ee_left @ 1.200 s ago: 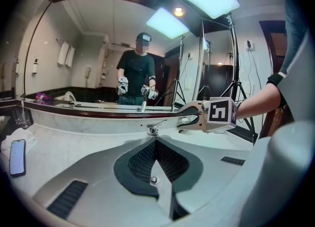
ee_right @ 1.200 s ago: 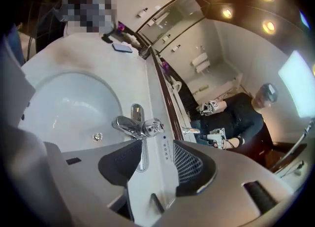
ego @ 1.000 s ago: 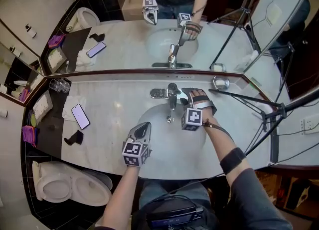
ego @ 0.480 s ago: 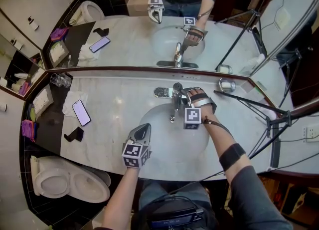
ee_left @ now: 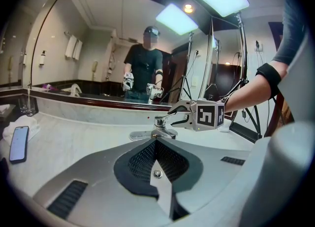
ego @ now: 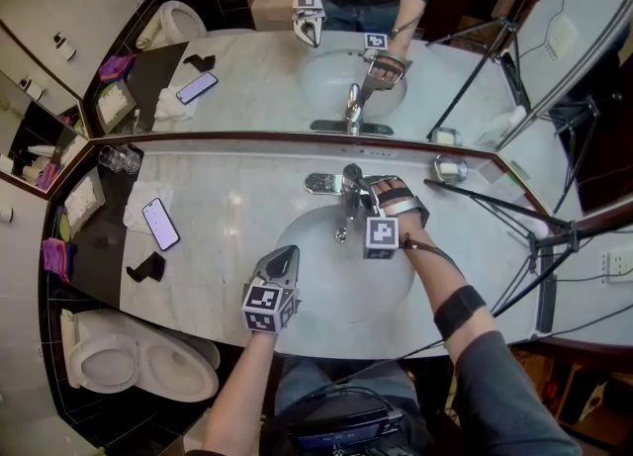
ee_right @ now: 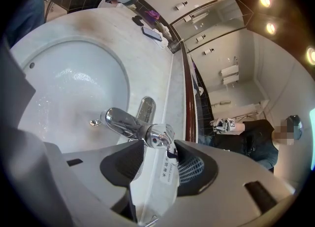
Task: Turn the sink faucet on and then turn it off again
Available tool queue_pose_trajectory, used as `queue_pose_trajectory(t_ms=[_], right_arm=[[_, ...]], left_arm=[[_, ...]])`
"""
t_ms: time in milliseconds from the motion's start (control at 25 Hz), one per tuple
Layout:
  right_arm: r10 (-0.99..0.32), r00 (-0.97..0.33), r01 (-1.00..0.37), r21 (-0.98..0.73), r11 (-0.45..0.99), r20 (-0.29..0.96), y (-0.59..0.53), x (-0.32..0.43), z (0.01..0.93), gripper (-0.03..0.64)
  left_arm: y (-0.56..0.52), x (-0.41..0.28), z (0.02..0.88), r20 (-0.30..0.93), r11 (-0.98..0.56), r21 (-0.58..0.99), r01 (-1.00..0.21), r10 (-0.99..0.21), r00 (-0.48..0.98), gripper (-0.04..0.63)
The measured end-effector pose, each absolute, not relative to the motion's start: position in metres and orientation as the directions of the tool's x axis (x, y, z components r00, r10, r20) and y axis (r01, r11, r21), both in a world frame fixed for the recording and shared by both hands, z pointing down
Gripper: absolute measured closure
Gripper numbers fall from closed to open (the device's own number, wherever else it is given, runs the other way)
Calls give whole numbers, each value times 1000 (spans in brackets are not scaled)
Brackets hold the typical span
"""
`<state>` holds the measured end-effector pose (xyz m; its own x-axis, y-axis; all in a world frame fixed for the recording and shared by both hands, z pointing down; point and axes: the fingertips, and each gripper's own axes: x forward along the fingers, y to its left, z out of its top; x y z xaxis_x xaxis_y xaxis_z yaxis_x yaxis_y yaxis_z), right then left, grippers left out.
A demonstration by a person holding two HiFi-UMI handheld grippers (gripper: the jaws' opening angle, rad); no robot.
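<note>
The chrome faucet stands at the back of the white sink basin. My right gripper reaches it from the right. In the right gripper view its jaws have just been closing, and the right gripper is shut on the flat, labelled faucet handle, which fills the gap between the pads. The spout points down into the basin, and I see no stream of water. My left gripper hovers over the basin's front left, shut and empty, and the left gripper faces the faucet.
A phone, a white cloth, glasses and a small black object lie on the counter's left. A chrome dish sits at the back right. Tripod legs cross the right side. The mirror runs behind the faucet.
My right gripper has come down and in toward the faucet, and its jaws now hold the handle. The left gripper has stayed where it was.
</note>
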<state>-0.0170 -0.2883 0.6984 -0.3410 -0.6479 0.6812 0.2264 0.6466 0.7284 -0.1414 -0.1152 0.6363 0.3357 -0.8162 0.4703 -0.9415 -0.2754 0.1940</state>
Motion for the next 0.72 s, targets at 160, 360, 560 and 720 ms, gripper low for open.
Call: queue_pose_trajectory(t_ms=[160,360,560,720], right_arm=[[-661,-332,216,736,642,673,-289,-16,698,422],[-661,-332,212,736,643,673,-285,-13,701,428],[-657,-337,204,733,648,675,-277,-11,706,430],[-668,-337,197,744,639,663,-277,-10,709,430]], left_arm=[[-117,-141,637,468,-275,198,-941,-817,337,607],[-118,-139,640,473,-277,200,-940,-813,340,607],[-118,-140,641,475,-275,201,-940,-812,339,607],[-120,-139,642,477,-276,202,-940,-810,341,607]])
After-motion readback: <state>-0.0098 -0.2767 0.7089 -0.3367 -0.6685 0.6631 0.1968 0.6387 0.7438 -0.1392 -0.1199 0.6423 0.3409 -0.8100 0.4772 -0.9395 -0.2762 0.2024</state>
